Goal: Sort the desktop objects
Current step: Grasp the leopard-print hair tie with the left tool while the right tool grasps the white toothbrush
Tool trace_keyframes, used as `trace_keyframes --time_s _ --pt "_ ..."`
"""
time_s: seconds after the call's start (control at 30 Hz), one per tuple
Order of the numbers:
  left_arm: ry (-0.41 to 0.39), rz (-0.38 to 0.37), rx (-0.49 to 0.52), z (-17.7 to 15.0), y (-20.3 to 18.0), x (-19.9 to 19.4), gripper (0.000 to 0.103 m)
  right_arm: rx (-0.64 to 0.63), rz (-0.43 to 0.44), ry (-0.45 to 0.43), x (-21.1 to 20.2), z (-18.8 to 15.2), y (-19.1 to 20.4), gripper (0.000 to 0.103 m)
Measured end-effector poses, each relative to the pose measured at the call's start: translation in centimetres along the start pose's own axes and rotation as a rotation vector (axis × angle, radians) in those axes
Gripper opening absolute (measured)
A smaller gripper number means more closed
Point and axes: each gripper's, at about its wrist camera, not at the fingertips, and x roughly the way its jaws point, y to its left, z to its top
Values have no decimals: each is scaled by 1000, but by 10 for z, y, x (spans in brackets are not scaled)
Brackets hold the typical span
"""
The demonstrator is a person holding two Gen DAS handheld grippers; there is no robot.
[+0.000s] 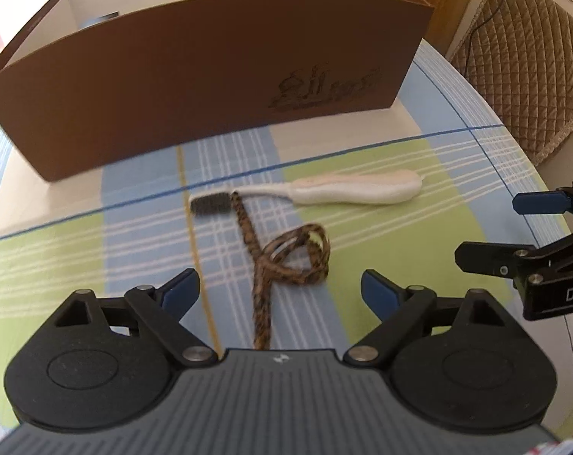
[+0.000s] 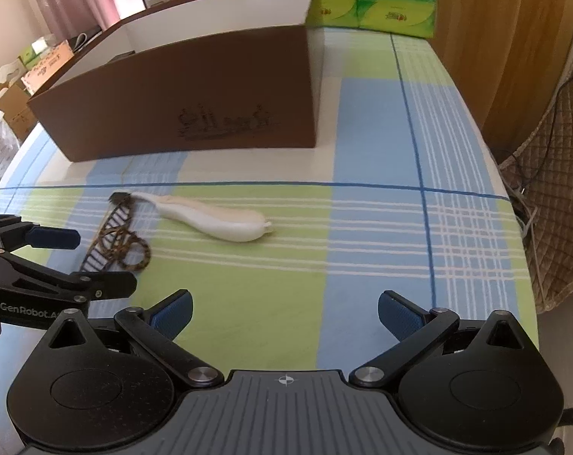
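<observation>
Your left gripper [image 1: 280,291] hangs with jaws spread wide and empty over the plaid tablecloth [image 1: 381,159]. The braided cord [image 1: 286,254] lies looped at its 12 o'clock, its end touching the dark bristles of the white brush [image 1: 347,189] beyond. The brown box [image 1: 210,76] stands farther at 12 o'clock. Your right gripper [image 2: 284,313] is also parted, holding nothing; the brush [image 2: 218,220] sits at its 11 o'clock.

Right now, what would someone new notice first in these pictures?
A big brown box stands open-topped at the back of the checked tablecloth. In front of it lie a white-handled brush and a looped leopard-print cord. Both hand-held grippers, left and right, are open and empty.
</observation>
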Motion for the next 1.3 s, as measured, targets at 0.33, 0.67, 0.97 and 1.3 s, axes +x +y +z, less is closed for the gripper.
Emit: trace_keyframes --time_s 0.33,0.67,0.97,1.3 --pt "-30 -40 5 6 11 7 40 -79 41 -28 9 10 1 101" --pt "-21 5 -93 -9 57 -11 37 -327 138 -70 34 30 42 101" --pt "-15 99 -215 -33 109 -29 37 -505 183 -50 74 42 86 61" --pt "-19 112 -281 -53 137 -43 38 -506 217 -8 65 26 105 42"
